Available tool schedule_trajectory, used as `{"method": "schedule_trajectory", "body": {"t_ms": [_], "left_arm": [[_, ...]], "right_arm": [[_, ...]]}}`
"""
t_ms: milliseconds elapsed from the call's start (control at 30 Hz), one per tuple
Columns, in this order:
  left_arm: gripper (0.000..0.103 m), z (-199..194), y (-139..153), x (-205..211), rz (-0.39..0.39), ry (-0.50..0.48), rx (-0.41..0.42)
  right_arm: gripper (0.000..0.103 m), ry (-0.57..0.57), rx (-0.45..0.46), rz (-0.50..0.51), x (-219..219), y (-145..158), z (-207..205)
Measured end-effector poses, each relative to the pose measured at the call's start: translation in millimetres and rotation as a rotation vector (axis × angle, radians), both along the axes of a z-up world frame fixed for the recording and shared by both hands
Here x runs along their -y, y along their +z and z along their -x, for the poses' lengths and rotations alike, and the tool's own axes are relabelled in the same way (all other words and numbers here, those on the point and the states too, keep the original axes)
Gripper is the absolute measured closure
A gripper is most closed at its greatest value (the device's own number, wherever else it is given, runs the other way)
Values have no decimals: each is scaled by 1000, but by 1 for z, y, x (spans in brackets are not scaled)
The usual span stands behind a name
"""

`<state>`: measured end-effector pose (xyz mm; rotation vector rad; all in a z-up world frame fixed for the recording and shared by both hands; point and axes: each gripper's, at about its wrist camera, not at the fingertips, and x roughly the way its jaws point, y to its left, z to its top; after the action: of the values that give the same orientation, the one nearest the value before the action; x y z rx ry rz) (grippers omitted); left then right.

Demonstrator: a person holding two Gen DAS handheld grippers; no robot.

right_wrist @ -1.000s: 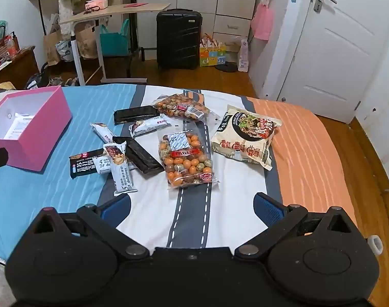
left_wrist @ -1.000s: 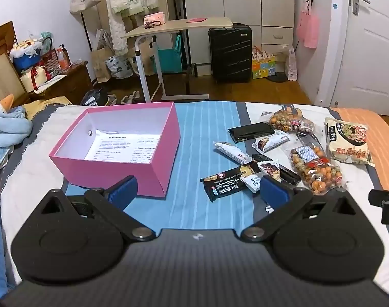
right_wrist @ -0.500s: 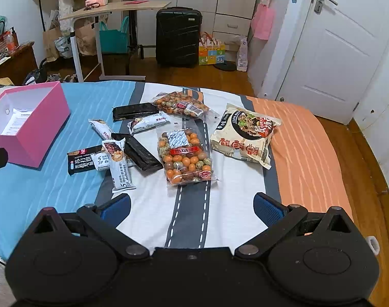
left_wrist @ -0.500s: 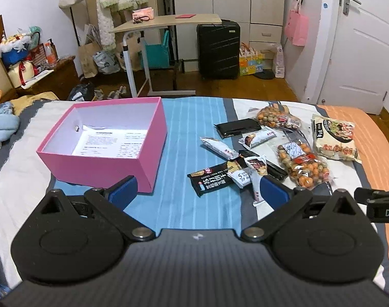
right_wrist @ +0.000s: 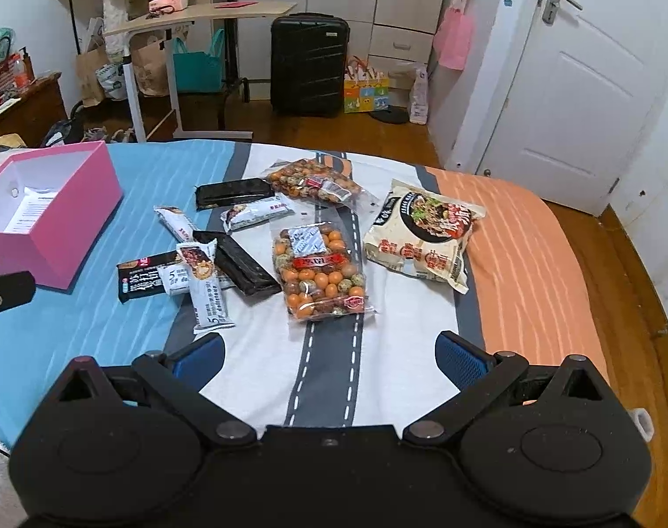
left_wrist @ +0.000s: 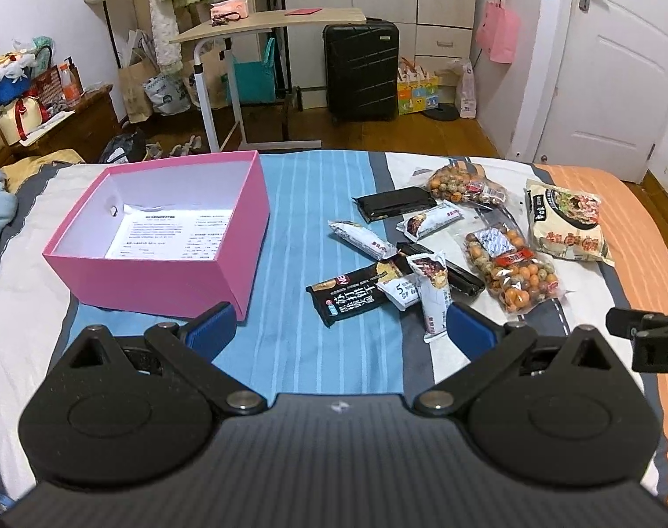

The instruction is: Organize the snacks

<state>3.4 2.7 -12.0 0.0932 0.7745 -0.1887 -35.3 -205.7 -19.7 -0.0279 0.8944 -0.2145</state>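
An open pink box with a printed sheet inside sits on the bed at the left. Right of it lie scattered snacks: two bags of coated nuts, a noodle packet, several white bars and dark packets. My left gripper is open and empty above the bed, near the dark packet. My right gripper is open and empty, just short of the nearer nut bag.
The bed cover is striped blue, white, grey and orange. Beyond the bed's far edge stand a rolling desk, a black suitcase and a white door. The bed's right edge drops to wooden floor.
Both grippers have drifted slightly; the left view has shifted so the box and snacks sit further left and lower. Both stay open and empty. No snack has moved.
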Motion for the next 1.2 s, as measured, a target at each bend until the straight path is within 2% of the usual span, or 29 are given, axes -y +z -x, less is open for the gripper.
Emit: {"method": "schedule_trajectory", "body": {"t_ms": [533,1200], "left_arm": [[0,2,3,-4,24,4,-5],[0,18,14,3,-21,-14,46]], "right_arm": [[0,18,32,18,-5,6,7],[0,37,52,31,-3,14,12]]}}
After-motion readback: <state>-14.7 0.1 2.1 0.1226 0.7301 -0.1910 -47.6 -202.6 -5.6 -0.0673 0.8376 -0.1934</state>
